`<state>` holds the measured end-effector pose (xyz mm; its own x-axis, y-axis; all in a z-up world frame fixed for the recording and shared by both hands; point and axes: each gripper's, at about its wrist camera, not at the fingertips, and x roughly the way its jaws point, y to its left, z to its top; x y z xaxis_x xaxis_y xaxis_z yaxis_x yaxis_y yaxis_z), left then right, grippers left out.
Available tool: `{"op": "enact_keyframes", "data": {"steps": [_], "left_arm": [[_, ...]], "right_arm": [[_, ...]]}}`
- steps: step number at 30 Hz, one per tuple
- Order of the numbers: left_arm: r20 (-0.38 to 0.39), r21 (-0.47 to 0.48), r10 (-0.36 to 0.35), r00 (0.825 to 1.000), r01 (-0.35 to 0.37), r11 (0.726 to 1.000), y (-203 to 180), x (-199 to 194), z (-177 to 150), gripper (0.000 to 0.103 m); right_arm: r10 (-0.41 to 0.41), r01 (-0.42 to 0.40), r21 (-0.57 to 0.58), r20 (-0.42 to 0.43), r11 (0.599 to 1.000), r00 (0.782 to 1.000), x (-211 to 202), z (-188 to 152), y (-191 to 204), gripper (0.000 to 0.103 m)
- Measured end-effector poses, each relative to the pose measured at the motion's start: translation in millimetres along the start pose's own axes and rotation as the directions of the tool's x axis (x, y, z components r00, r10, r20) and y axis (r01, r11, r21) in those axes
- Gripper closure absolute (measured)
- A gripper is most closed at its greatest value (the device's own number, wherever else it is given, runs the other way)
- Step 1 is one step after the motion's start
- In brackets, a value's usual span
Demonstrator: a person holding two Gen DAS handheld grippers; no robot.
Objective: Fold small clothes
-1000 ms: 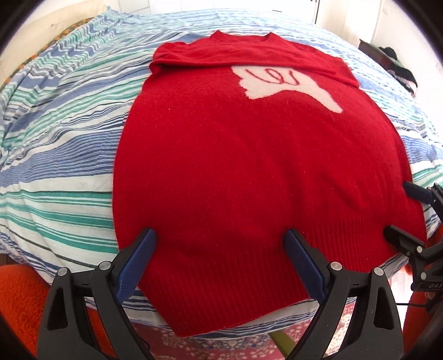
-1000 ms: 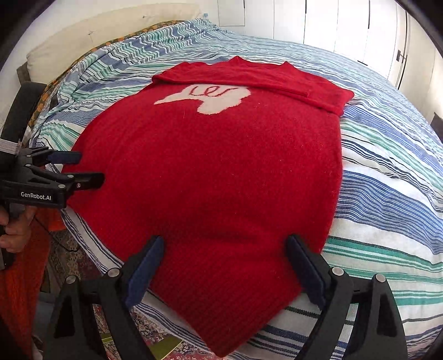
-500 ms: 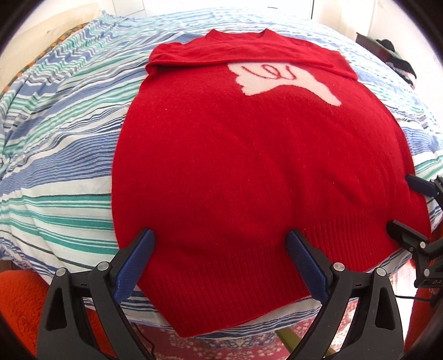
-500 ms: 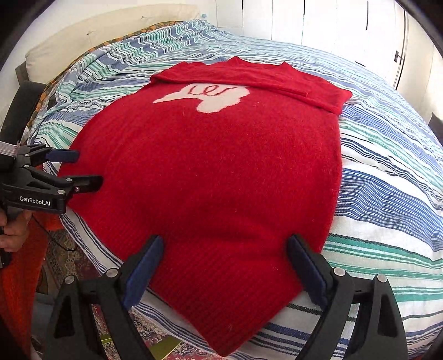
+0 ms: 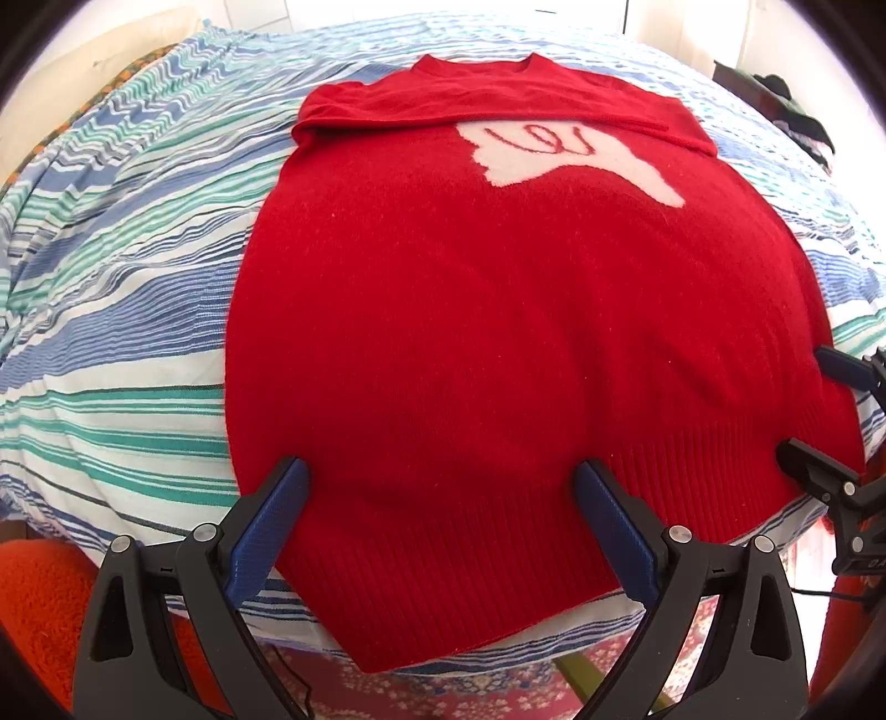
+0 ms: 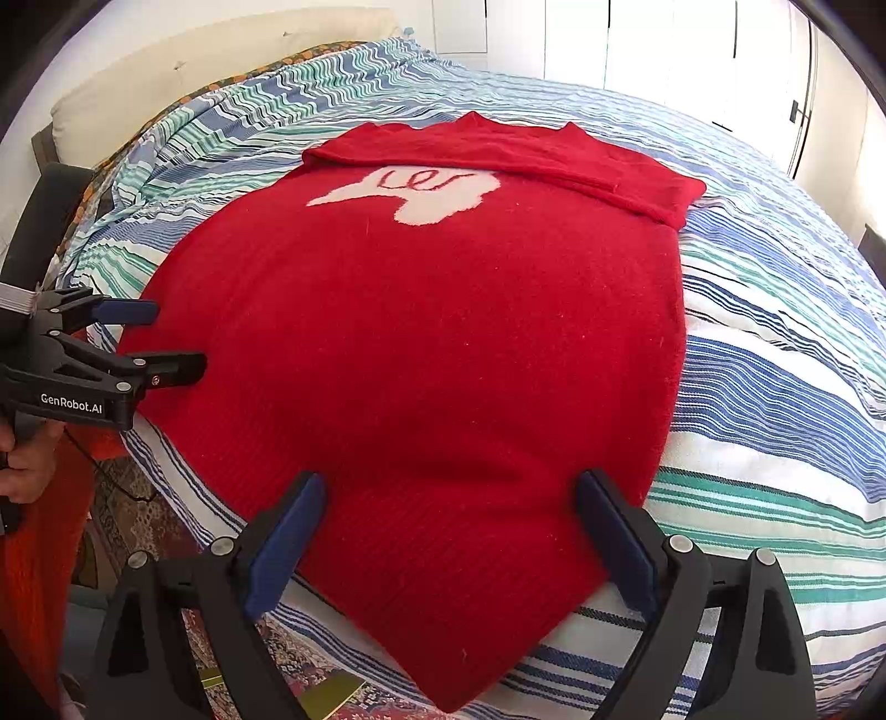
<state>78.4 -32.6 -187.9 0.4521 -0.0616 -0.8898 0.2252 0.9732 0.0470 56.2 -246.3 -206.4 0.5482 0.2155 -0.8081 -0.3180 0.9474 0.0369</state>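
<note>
A red sweater (image 5: 498, 332) with a white motif (image 5: 559, 155) lies flat on the striped bed, its sleeves folded across the chest near the collar. My left gripper (image 5: 440, 482) hovers open over the left part of the ribbed hem, blue pads wide apart and not pressing the knit. The right wrist view shows this gripper (image 6: 174, 338) at the sweater's (image 6: 432, 360) left edge. My right gripper (image 6: 449, 487) is open above the hem's right corner, with only cloth lying under the gap. In the left wrist view the right gripper (image 5: 808, 404) sits at the far right.
The striped bedspread (image 6: 775, 343) covers the bed, with a beige headboard cushion (image 6: 166, 83) at the back left and white doors (image 6: 637, 44) behind. A patterned rug (image 5: 498, 687) lies below the bed's near edge. A hand (image 6: 22, 465) holds the left gripper's handle. Dark clothes (image 5: 797, 122) lie at the far right.
</note>
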Motion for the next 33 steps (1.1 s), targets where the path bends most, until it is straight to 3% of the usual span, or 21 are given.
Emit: {"op": "enact_keyframes", "data": {"steps": [33], "left_arm": [[-0.016,0.000,-0.017,1.000,0.017,1.000,7,-10,0,0.005]], "right_arm": [[0.010,-0.010,-0.003,-0.012,1.000,1.000,-1,2,-1,0.009]]}}
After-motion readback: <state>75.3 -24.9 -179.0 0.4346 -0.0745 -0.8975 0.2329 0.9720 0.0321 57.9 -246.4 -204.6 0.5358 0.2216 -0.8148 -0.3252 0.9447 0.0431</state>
